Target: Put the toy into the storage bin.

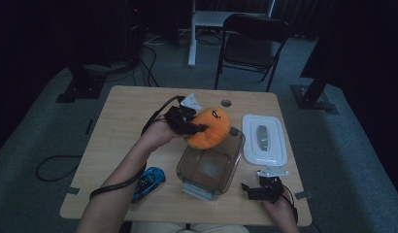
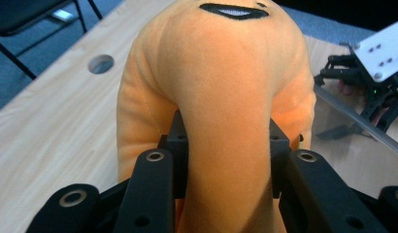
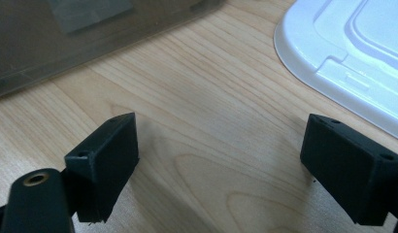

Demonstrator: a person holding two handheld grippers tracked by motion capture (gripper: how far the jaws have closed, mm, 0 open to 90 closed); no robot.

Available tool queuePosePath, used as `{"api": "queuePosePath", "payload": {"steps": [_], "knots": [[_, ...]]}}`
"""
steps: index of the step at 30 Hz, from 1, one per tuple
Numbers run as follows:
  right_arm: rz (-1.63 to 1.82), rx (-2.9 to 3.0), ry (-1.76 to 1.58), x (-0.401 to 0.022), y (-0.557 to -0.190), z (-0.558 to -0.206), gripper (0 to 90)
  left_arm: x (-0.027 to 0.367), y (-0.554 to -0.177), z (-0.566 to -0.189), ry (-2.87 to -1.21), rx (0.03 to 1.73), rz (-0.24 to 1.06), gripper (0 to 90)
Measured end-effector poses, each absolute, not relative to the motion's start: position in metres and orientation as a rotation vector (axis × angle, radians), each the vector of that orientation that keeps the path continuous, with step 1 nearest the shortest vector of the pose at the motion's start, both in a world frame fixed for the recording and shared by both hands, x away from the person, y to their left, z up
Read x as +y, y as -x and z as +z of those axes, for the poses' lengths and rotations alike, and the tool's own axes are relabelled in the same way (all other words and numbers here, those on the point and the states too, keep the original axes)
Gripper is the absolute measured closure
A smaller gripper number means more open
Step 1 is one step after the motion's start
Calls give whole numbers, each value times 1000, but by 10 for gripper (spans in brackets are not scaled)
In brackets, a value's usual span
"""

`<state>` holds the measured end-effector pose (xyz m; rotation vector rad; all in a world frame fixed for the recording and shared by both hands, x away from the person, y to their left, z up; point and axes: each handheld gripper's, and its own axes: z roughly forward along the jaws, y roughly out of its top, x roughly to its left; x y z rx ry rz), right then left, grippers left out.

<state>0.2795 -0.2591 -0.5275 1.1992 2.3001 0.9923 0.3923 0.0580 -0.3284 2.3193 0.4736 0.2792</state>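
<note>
Left gripper (image 1: 199,128) clamped on orange plush toy (image 1: 210,127) — black stitched mouth, no legible writing — over clear plastic bin (image 1: 210,167), right gripper (image 1: 248,190) jaws apart above surface (image 1: 124,121), beside white lid (image 1: 264,138).

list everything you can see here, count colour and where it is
soft orange plush toy: 1, orange with a black stitched mouth, held above the far end of the box
clear smoky plastic storage box: 1, grey-brown see-through, table centre, open
white plastic box lid: 1, white, flat on the table right of the box
blue toy car: 1, blue and black, near left of the box
light wooden table: 1, pale wood, round hole near its far edge
black folding chair: 1, black, on the floor behind the table
left gripper: 1, black, jaws pinching the plush toy
right gripper: 1, black, jaws apart over bare wood near the lid
</note>
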Motion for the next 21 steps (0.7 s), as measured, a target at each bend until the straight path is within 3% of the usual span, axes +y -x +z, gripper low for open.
{"api": "queuePosePath", "payload": {"steps": [21], "knots": [[993, 2300, -1202, -259, -279, -527, 133, 27, -389, -371, -2423, 420, 163, 673]]}}
